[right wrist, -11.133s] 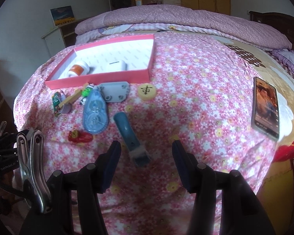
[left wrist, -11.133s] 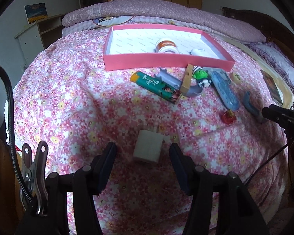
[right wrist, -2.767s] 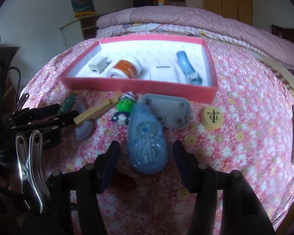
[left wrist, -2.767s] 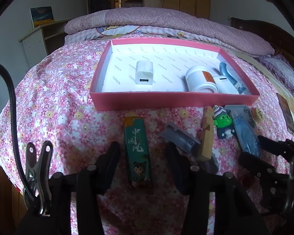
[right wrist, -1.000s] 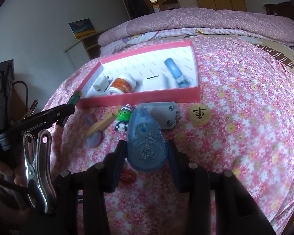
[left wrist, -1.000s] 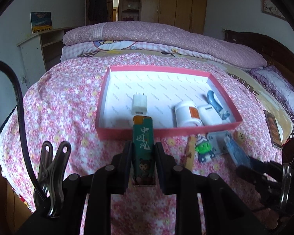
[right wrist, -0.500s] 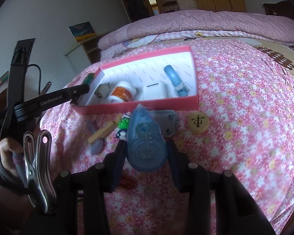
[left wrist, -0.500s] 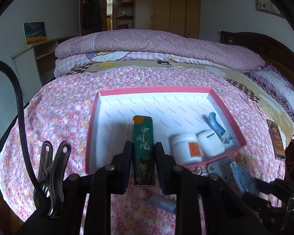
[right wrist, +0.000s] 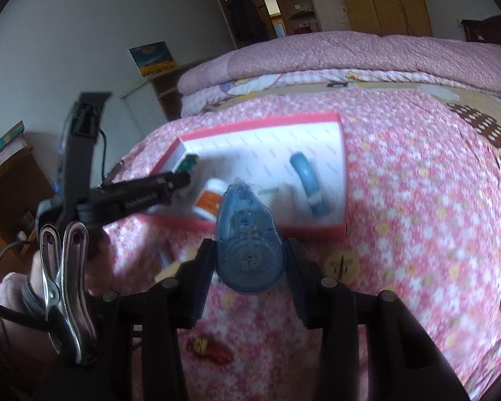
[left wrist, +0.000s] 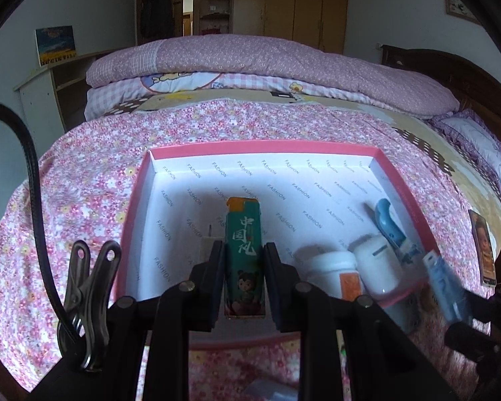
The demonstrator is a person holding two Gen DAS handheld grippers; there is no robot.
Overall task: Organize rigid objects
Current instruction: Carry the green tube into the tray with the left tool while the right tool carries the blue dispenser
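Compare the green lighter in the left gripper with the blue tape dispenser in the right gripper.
The green lighter is a slim rectangular stick with printed characters and a cartoon figure; the blue tape dispenser is a wide, rounded, translucent teardrop. The lighter hangs over the pink box; the dispenser looks short of its near wall. Both are clamped and lifted, one per gripper.

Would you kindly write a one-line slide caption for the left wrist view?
Left gripper holds a green lighter above the pink tray.

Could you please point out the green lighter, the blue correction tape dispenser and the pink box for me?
green lighter [left wrist: 244, 247]: left wrist view, on its printed front face.
blue correction tape dispenser [right wrist: 248, 244]: right wrist view, on its round body.
pink box [left wrist: 264, 146]: left wrist view, on its far rim.
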